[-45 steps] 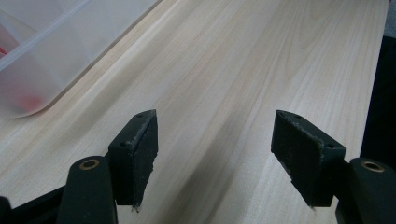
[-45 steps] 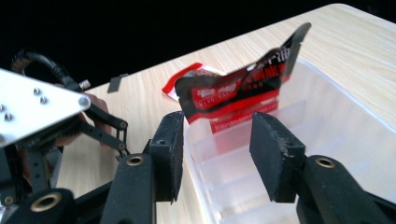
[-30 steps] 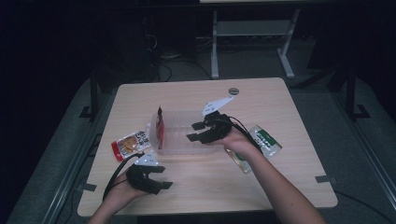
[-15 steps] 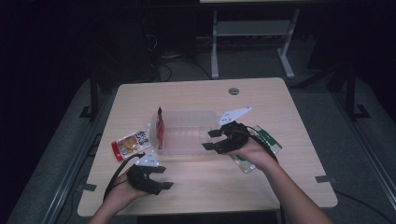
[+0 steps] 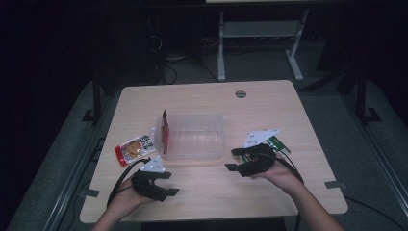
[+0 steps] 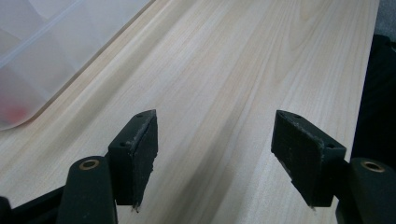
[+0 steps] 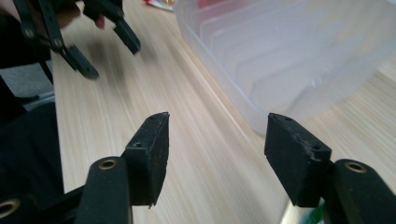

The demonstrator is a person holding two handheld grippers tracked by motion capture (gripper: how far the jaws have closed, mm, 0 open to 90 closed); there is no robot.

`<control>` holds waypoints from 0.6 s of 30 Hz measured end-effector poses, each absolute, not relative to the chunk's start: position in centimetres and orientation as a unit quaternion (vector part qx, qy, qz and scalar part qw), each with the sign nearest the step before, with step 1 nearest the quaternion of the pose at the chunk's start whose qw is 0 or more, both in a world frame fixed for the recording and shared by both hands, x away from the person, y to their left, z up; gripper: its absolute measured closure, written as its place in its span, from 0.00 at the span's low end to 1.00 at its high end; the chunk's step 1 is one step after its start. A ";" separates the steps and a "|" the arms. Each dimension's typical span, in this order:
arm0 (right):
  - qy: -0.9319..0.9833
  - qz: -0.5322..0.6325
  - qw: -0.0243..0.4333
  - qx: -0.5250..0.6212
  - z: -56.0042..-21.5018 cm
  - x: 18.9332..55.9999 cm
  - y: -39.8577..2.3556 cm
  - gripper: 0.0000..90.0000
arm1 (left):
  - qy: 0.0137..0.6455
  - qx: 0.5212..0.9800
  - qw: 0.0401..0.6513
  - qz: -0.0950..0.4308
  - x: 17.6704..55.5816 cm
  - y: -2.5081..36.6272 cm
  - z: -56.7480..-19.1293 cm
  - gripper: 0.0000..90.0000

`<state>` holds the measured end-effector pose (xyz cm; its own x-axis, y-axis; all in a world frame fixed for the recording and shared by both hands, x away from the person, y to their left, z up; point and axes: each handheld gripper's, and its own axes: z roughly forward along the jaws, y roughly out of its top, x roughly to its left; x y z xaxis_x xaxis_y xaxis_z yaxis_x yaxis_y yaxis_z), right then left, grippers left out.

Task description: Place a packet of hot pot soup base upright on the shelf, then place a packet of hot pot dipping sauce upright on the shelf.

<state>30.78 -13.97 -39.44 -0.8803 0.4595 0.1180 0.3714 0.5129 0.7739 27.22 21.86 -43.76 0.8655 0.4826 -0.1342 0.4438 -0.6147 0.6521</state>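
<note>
The clear plastic container (image 5: 192,135) stands near the middle of the high view, on the light wooden worktop (image 5: 269,103). A red packet (image 5: 164,131) stands upright in it against its left wall. Left of the container, an orange snack packet (image 5: 133,150) lies flat on the worktop, just beside the container's lower left corner.

The right gripper (image 5: 239,160) is in the lower right part of the high view, held just beside the container's lower right corner and not touching it. Its jaws have just been opening; they stand apart and nothing is between them. In the right gripper view the gripper (image 7: 215,154) looks along the front wall of the container (image 7: 280,51), which fills the upper right of that frame. Behind this gripper a green and white packet (image 5: 278,144) lies on the worktop, partly hidden by the gripper's grey plate.

The left gripper (image 5: 168,183) is in the lower left of the high view, below the orange packet and apart from the container. Its jaws are open too and hold nothing. In the left gripper view the gripper (image 6: 215,149) has only bare wood between its jaws, and a corner of the container (image 6: 51,42) is in the upper left.
</note>
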 end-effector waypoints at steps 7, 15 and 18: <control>0.870 0.420 0.054 0.253 -40.8 29.5 -15.9 0.41 | 0.254 0.898 0.358 0.030 27.3 22.3 -43.6 0.35; 0.863 0.416 0.059 0.281 -41.8 28.5 -18.1 0.39 | 0.249 0.904 0.346 0.037 27.5 23.6 -43.1 0.32; 0.862 0.412 0.059 0.288 -42.1 28.1 -18.8 0.39 | 0.256 0.903 0.343 0.039 27.4 24.1 -42.9 0.31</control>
